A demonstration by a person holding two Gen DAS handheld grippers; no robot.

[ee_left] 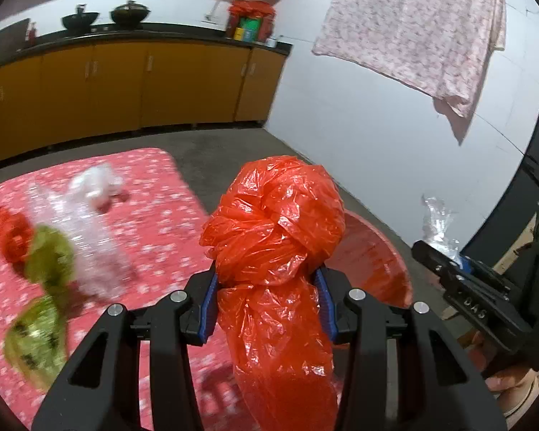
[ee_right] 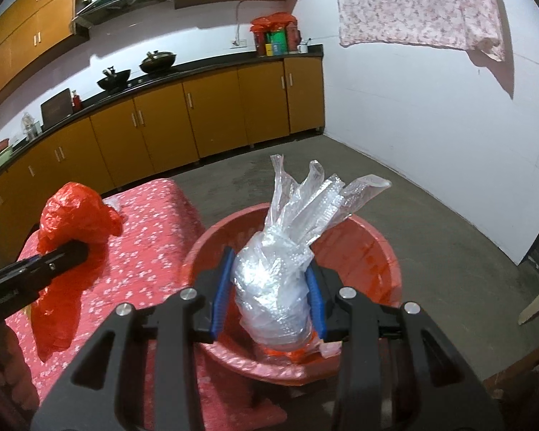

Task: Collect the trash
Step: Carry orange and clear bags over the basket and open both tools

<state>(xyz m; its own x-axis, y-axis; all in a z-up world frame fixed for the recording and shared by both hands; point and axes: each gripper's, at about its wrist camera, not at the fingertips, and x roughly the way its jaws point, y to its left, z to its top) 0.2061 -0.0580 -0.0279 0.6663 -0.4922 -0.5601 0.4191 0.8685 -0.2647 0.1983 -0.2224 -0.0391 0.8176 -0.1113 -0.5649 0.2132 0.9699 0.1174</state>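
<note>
Left gripper (ee_left: 267, 305) clamped on a crumpled red bag (ee_left: 273, 222), held above the flowered red cloth (ee_left: 154, 215). Right gripper (ee_right: 269, 298) clamped on a bundled clear bag (ee_right: 273, 280), held over the red basin (ee_right: 370, 251). More trash on the cloth: clear wrapping (ee_left: 90, 215), green wrappers (ee_left: 46, 280), red scrap (ee_left: 12, 237).

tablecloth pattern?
Red tablecloth with small white flowers; sharpest in the right wrist view.

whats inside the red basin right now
Mostly bare red basin wall; an orange scrap shows at the bottom. The clear plastic bag held above hides the rest.
</note>
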